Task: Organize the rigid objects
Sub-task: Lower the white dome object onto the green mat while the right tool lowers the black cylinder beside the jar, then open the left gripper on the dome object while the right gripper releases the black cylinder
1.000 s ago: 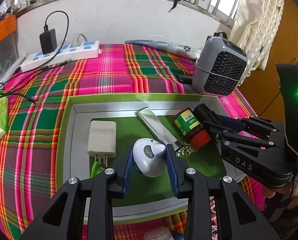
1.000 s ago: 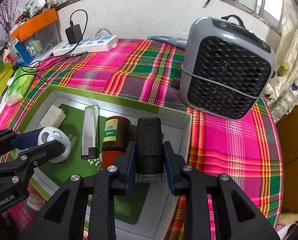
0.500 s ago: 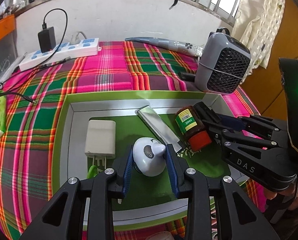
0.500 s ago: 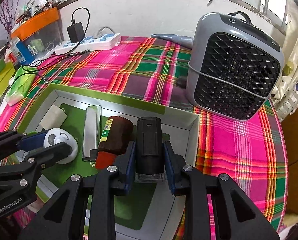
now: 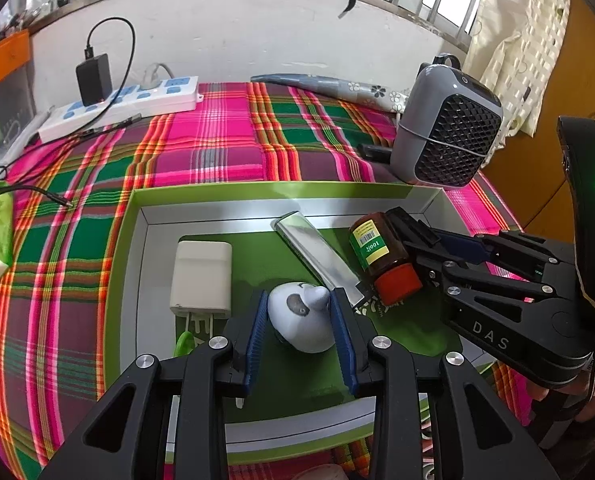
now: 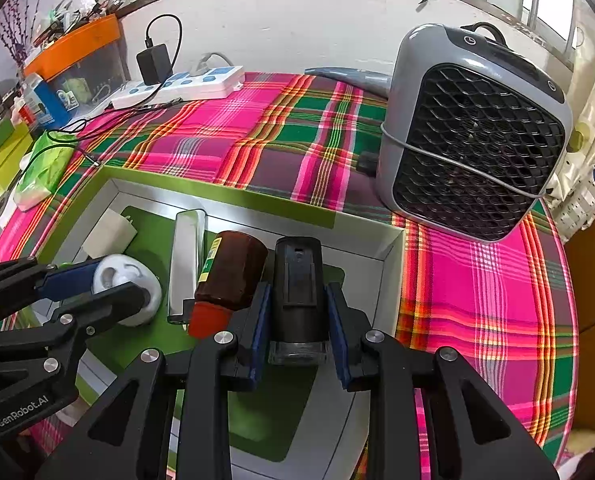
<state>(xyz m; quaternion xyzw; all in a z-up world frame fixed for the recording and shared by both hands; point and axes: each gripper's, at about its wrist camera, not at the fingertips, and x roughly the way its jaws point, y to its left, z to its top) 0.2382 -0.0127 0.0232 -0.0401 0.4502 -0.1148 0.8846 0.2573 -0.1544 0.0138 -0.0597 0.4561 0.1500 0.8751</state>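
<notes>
A green-rimmed tray [image 5: 257,192] lies on the plaid cloth. Lying in it are a white charger [image 5: 201,276], a flat silver bar [image 5: 317,252] and a brown bottle [image 5: 377,256] with a red cap on its side. My left gripper [image 5: 297,298] is shut on a round white-grey toy [image 5: 301,324] that rests on the tray's green floor. My right gripper [image 6: 297,292] is shut on a black block with a clear base [image 6: 297,280], held low at the tray's right side and touching the brown bottle [image 6: 233,272]. In the right wrist view the left gripper [image 6: 113,284] grips the toy [image 6: 129,280] from the left.
A grey fan heater [image 6: 473,132] stands on the cloth just behind the tray's right corner. A white power strip [image 5: 121,108] with a black adapter and trailing cables lies at the back left. A green packet [image 6: 45,164] sits left of the tray.
The right wrist view has shifted a little, and the brown bottle has tilted and rolled slightly beside the black block. Both grips look the same.
</notes>
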